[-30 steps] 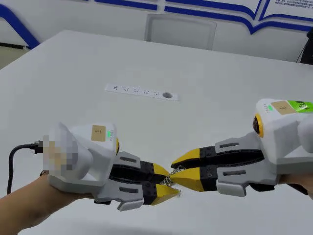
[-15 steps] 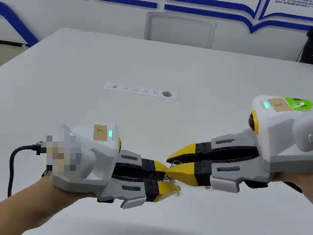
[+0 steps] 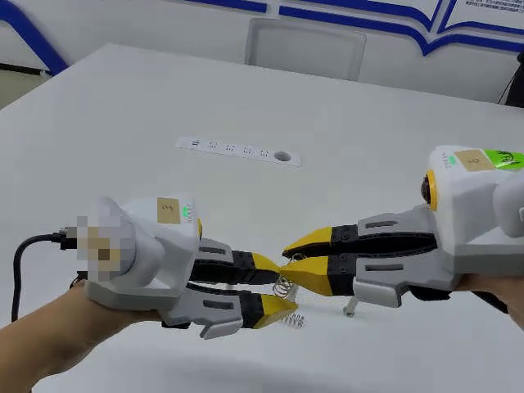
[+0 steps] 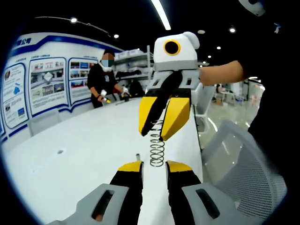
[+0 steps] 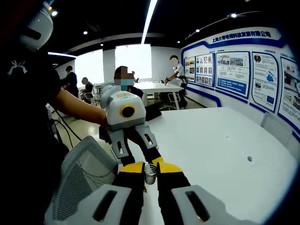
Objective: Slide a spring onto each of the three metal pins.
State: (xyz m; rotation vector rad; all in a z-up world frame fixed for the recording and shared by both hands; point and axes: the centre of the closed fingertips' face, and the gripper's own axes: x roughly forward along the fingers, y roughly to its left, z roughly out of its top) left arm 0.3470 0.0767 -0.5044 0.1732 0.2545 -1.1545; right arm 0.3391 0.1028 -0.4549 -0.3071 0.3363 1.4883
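Left gripper view shows the spring (image 4: 157, 149) pinched by the right fingers (image 4: 176, 115), its long axis running into the gap between the parted left fingers (image 4: 131, 169), above a white table (image 4: 79, 154), wall posters (image 4: 47, 79) beyond.

Two grippers: left gripper (image 3: 288, 286); right gripper (image 3: 283, 260); two springs (image 3: 282, 286), the second (image 3: 293, 320) lying on the one table (image 3: 123, 106); one pin (image 3: 350, 309); one power strip (image 3: 237, 152); one cable (image 3: 33, 250); one chair (image 3: 304, 47) at the far edge; one mesh chair (image 4: 248, 159) and one bystander (image 4: 107, 75) in the left gripper view.
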